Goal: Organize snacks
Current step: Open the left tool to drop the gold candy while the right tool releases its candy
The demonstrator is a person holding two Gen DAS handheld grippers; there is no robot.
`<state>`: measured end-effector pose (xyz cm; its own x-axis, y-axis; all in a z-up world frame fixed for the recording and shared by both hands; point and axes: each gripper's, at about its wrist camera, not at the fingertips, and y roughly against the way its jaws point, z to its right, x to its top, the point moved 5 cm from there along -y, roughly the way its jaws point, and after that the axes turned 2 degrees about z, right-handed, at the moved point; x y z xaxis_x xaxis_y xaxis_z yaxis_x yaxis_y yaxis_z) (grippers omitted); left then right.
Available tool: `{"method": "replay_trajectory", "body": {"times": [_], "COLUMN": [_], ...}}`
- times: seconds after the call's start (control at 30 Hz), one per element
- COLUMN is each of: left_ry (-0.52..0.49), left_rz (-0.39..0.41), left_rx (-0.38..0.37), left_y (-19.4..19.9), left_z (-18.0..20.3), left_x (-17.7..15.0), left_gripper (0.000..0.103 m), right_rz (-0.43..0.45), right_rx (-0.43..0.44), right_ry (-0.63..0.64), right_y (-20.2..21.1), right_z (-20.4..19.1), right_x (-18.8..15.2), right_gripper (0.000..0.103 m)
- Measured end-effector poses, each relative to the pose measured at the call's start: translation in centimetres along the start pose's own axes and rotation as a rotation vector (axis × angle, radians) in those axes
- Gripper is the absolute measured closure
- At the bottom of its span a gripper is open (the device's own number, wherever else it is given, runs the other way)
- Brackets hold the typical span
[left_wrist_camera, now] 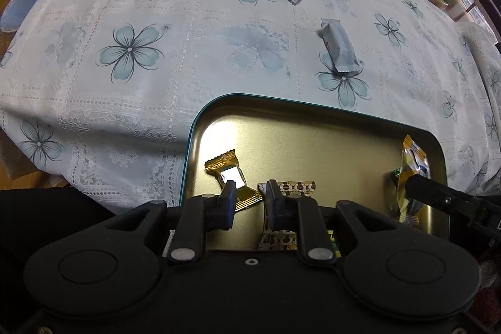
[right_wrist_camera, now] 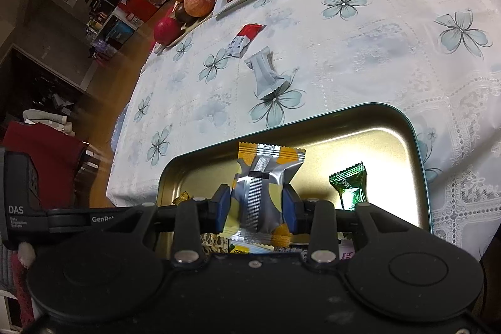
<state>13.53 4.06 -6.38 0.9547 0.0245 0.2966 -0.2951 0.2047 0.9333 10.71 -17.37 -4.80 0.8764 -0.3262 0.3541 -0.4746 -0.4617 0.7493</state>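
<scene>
Your right gripper (right_wrist_camera: 256, 202) grasps the yellow-silver packet (right_wrist_camera: 266, 177) over the tin (right_wrist_camera: 416, 146); only the left view shows your left gripper (left_wrist_camera: 250, 193) released beside the gold candy (left_wrist_camera: 230, 174).

- A silver-and-orange snack packet (right_wrist_camera: 261, 193) is pinched by the right tongs (right_wrist_camera: 257, 204) over the gold tin tray (right_wrist_camera: 407, 165).
- A green candy (right_wrist_camera: 350, 185) is seen in the tray; a grey packet (right_wrist_camera: 264, 75) is lying on the surface (right_wrist_camera: 375, 46).

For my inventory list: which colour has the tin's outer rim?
Teal-green, around a gold inside; the tin shows it best in the right wrist view.
</scene>
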Motion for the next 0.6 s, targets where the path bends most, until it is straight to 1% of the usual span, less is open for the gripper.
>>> {"method": "replay_trajectory", "body": {"times": [0.13,0.3,0.33,0.4,0.5,0.6], "left_ry": [-0.035,-0.054,-0.056,-0.057,-0.060,-0.066], "left_rz": [0.008,0.007,0.008,0.009,0.009,0.011], "left_rx": [0.020,0.033,0.034,0.036,0.043,0.051], "left_y": [0.02,-0.03,-0.02,-0.02,0.00,-0.02], "left_z": [0.42,0.62,0.62,0.65,0.62,0.64], "left_x": [-0.18,-0.32,-0.31,-0.30,-0.33,-0.33], "left_gripper": [0.075,0.075,0.075,0.075,0.075,0.075], "right_rz": [0.000,0.011,0.014,0.025,0.032,0.042], "right_rx": [0.007,0.002,0.001,-0.004,-0.023,-0.060], "right_ry": [0.002,0.010,0.011,0.018,0.049,0.084], "right_y": [-0.08,-0.01,0.00,0.06,0.10,0.06], "right_z": [-0.10,-0.17,-0.18,-0.25,-0.55,-0.74], "right_x": [-0.06,-0.13,-0.13,-0.09,-0.17,-0.37], "right_gripper": [0.063,0.063,0.062,0.057,0.057,0.057]}}
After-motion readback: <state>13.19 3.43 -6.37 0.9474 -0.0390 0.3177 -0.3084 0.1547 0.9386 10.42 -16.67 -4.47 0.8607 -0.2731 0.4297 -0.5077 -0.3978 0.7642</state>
